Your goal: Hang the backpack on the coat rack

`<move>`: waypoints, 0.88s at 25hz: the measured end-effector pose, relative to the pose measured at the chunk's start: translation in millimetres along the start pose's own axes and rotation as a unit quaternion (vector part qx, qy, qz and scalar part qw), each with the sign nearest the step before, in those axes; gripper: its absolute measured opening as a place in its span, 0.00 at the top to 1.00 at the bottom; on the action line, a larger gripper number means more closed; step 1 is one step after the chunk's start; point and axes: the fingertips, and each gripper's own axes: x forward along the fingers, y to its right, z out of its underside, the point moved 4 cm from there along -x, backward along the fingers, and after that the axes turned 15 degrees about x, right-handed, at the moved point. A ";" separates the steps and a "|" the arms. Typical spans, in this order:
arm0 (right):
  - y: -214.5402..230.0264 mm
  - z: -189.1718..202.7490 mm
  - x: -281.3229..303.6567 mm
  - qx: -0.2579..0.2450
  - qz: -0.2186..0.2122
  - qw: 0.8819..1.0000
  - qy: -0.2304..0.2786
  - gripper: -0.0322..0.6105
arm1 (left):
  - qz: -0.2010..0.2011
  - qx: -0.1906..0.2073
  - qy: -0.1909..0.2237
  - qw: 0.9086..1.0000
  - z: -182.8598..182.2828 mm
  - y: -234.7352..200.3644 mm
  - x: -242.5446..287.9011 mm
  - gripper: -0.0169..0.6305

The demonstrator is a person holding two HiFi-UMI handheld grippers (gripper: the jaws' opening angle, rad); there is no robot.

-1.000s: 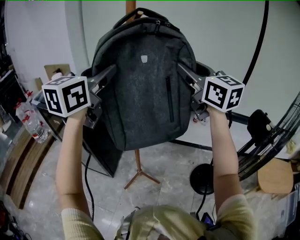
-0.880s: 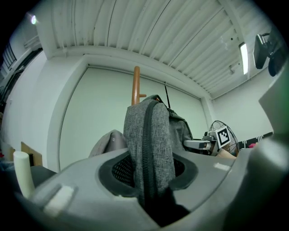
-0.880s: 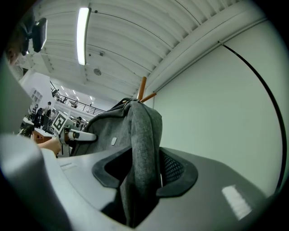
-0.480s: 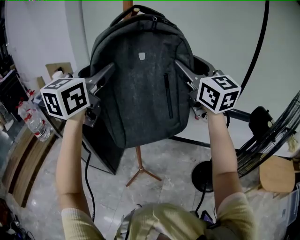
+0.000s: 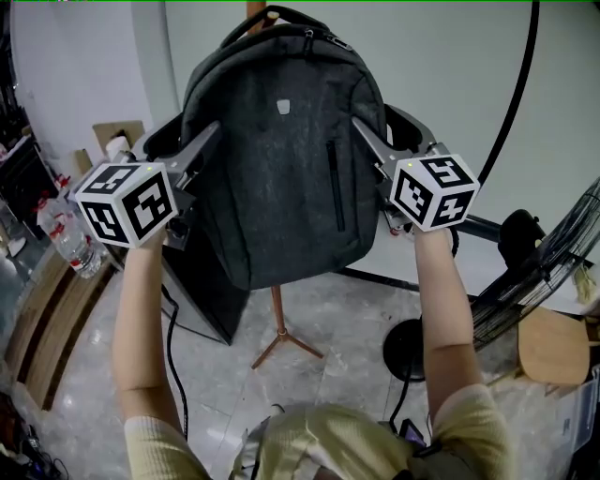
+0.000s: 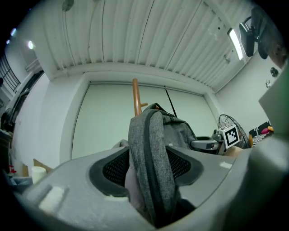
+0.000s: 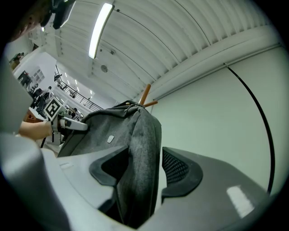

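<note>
The dark grey backpack (image 5: pixel 281 159) hangs upright against the wooden pole of the coat rack (image 5: pixel 278 319), well above the floor, front panel toward the person. Its top handle (image 5: pixel 281 17) loops at the pole's upper end; whether it bears on a peg cannot be made out.

The left hand-held gripper (image 5: pixel 208 139) reaches up to the bag's left side. In the left gripper view the backpack's (image 6: pixel 153 131) padded edge stands between the jaws of the left hand-held gripper (image 6: pixel 149 155), which have just been opening and now stand apart, not pressing on the fabric. The coat rack's pole (image 6: pixel 135 97) rises behind the bag.

The right hand-held gripper (image 5: pixel 367 139) mirrors it on the bag's right side. In the right gripper view the backpack's (image 7: pixel 113 131) right edge lies between the jaws of the right hand-held gripper (image 7: pixel 144 167); these too have just been opening, and a clear gap shows beside the far pad. The rack's pegs (image 7: pixel 145 94) poke out above the bag.

Below the bag the rack's splayed feet (image 5: pixel 281 352) stand on the pale tiled floor (image 5: pixel 319 300). A black cabinet (image 5: pixel 202 291) stands just left of the pole, with water bottles (image 5: pixel 61 244) farther left. A wire-caged fan (image 5: pixel 553 281) and a round wooden stool (image 5: pixel 553 349) stand at the right.
</note>
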 end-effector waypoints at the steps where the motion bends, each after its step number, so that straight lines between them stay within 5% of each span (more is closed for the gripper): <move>1: -0.7 0.0 -3.1 -0.002 0.003 1.000 0.003 0.58 | -0.003 -0.002 0.003 1.000 -1.0 -0.1 -4.0 0.59; 15: -4.8 -0.6 -35.3 0.004 0.045 0.998 0.033 0.65 | -0.028 0.000 -0.010 1.000 3.6 9.8 -37.9 0.62; 22: -12.7 -0.5 -48.3 -0.002 0.063 0.996 0.057 0.70 | -0.073 0.058 0.011 0.996 -8.6 19.9 -55.5 0.63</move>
